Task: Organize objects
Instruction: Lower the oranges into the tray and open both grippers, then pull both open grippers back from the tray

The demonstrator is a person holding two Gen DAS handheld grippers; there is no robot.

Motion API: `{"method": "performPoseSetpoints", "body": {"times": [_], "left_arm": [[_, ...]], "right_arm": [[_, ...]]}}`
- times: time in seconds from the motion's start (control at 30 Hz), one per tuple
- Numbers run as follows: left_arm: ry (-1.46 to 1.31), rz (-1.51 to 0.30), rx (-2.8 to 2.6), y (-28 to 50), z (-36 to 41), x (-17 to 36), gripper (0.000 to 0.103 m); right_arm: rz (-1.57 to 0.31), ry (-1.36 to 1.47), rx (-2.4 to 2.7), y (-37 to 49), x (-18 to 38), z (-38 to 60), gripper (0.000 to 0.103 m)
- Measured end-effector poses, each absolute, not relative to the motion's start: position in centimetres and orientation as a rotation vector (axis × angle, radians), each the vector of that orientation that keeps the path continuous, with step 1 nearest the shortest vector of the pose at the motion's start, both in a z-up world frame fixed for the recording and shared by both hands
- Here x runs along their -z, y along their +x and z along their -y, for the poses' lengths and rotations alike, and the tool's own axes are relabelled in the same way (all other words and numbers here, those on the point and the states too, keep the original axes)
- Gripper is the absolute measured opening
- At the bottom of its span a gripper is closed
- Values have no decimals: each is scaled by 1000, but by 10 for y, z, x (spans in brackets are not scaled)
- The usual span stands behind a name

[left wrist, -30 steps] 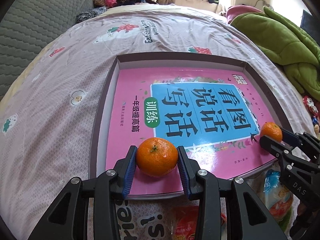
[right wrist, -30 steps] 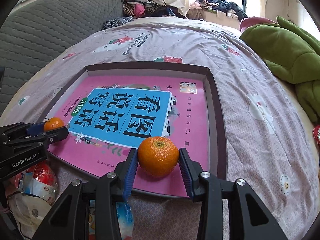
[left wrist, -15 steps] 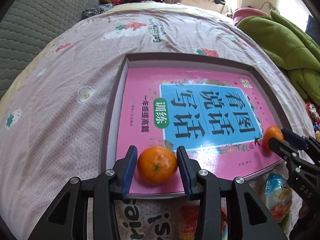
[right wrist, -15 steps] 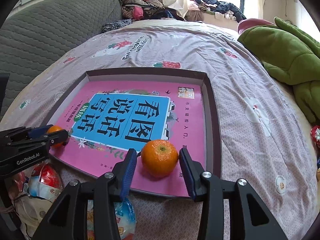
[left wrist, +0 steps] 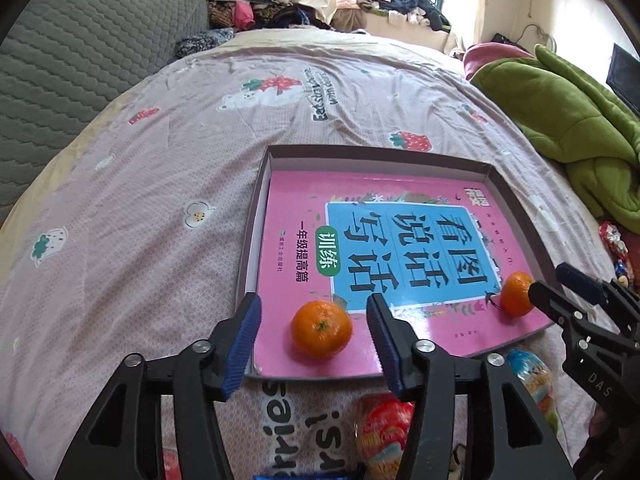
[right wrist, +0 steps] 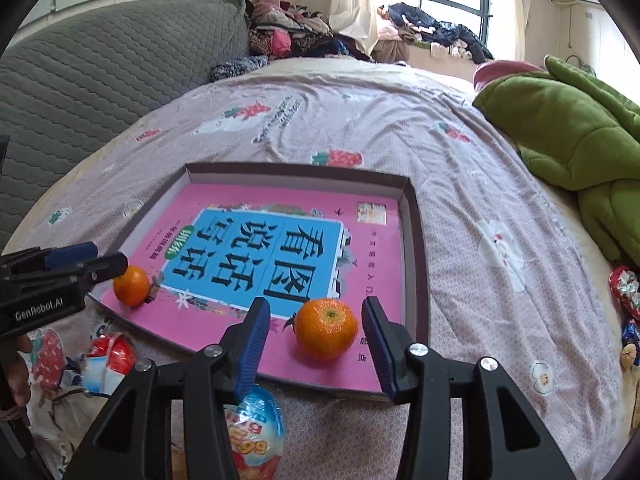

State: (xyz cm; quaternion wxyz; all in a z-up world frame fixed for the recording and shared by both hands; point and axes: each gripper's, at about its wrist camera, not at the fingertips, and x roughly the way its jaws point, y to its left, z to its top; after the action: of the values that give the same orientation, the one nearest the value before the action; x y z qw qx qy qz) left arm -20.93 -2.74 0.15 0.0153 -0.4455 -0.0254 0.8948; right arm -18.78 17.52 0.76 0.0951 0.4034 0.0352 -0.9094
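Note:
A shallow dark box lid (left wrist: 256, 208) lies on the bed with a pink book (left wrist: 296, 200) inside it. Two mandarins rest on the book's near edge. My left gripper (left wrist: 314, 312) is open, its jaws apart on either side of the left mandarin (left wrist: 321, 334) without touching it. My right gripper (right wrist: 316, 316) is open around the right mandarin (right wrist: 326, 328), also clear of it. The left wrist view shows the right mandarin (left wrist: 516, 294) beside the right gripper's fingers (left wrist: 560, 308). The right wrist view shows the left mandarin (right wrist: 131, 285) and the box lid (right wrist: 416, 240).
Wrapped egg-shaped snacks (left wrist: 384, 428) (right wrist: 256, 428) and another red one (right wrist: 110, 360) lie on the sheet in front of the lid. A green blanket (right wrist: 568, 132) is heaped at the right. A grey padded headboard (left wrist: 72, 64) is on the left. Clothes are piled at the window.
Both grippers opened and let go of their mandarins, which now rest on the book. Both grippers have drawn back and up a little.

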Motion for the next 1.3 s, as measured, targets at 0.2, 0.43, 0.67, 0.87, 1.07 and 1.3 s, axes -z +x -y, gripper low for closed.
{"method": "performPoseSetpoints", "body": {"times": [0.2,0.43,0.67,0.87,1.07,1.3], "left_arm": [[-1314,63,-2825,-187,24,-19,59],[-1194,20,-2880,-157,14,-47,63],[-1099,3,-2919,-130,8,-70,64],[-1049,9,-2941,-114,12,-89,64],[-1004,23,-2957,-97,15,-103,64],[-994,15,-2947,-83,13,-105,64]], "right_arm": [[-108,1094,2720,-170,-32,-171,54],[-120,937,2759,-141,-66,-165,56],[-80,827,2773,-116,-91,-164,58],[-55,774,2775,-98,-104,-164,60],[-31,748,2782,-82,-112,-169,62],[-1,723,2789,-67,-117,-175,62]]}}
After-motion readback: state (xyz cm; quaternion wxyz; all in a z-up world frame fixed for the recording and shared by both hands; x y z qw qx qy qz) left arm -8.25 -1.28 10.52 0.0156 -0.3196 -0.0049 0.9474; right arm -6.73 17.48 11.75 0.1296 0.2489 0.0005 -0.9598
